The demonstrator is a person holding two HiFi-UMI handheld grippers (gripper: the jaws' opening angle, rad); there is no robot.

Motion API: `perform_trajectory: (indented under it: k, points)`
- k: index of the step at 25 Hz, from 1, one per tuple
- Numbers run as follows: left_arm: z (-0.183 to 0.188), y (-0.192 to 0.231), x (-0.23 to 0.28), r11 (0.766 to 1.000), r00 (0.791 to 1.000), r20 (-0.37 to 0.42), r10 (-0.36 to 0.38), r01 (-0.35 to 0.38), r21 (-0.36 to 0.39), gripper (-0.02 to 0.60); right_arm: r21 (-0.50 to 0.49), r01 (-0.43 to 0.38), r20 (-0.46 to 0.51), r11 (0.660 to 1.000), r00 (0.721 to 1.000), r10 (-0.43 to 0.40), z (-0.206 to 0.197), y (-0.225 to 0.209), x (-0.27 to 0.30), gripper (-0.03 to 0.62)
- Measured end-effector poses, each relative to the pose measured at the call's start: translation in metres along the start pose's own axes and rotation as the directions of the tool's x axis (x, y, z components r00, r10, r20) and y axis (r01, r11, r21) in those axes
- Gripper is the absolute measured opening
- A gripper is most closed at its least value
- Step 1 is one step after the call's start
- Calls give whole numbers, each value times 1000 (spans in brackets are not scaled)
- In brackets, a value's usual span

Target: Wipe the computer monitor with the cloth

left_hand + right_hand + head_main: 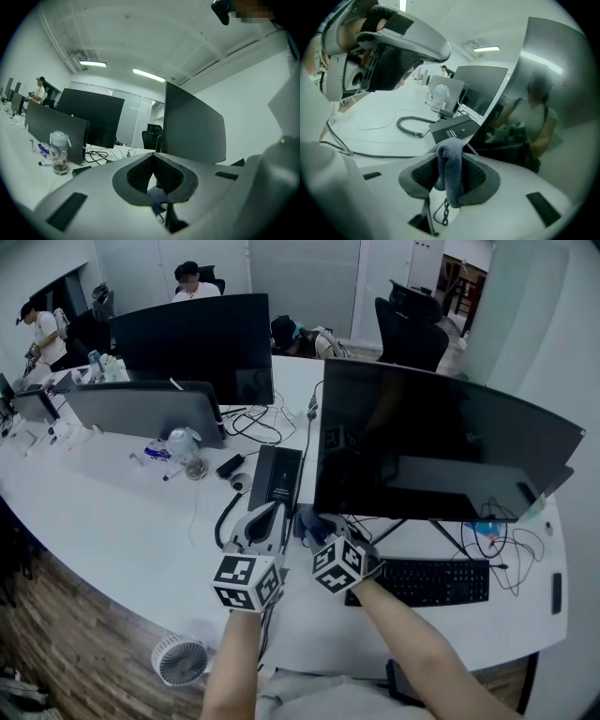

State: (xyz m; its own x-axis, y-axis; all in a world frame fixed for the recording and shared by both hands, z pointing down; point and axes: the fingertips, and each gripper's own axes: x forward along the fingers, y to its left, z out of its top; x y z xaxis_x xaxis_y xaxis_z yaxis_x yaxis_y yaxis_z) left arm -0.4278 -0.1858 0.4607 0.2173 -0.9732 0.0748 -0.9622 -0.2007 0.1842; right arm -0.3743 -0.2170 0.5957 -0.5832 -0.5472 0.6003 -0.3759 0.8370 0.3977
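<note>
Cloth (pixel 312 522) beside lower-left corner of monitor (pixel 441 446)

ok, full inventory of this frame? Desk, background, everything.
desk: one, white, curved, fills the view
monitor: one, black, curved, dark screen, right side of the desk
second monitor: one, black, far centre
grey screen: one, seen from the back, far left
keyboard: one, black, in front of the monitor
flat box: one, black, left of the monitor
jar: one, clear, pale lid, by the grey screen
cables: several, black, mid desk
fan: one, white, below the desk's near edge
chair: at least one, black, behind the desk
people: at least two, background left
cloth: one, blue-grey, in the right claw
left claw: shut, empty
right claw: shut on the cloth
</note>
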Motion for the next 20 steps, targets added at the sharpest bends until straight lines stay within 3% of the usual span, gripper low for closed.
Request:
perform_trajectory:
  k: [9,20]
  points:
    - [-3,-11,4,1000,1000,-9,10,-10,-1,8,95,8,23,995,1000,-10,-7,-10,-8,123]
    - [-6,-24,11,999,999,-13,33,-33,-8,8,98,9,7,995,1000,-10,-25,-24,-19,123]
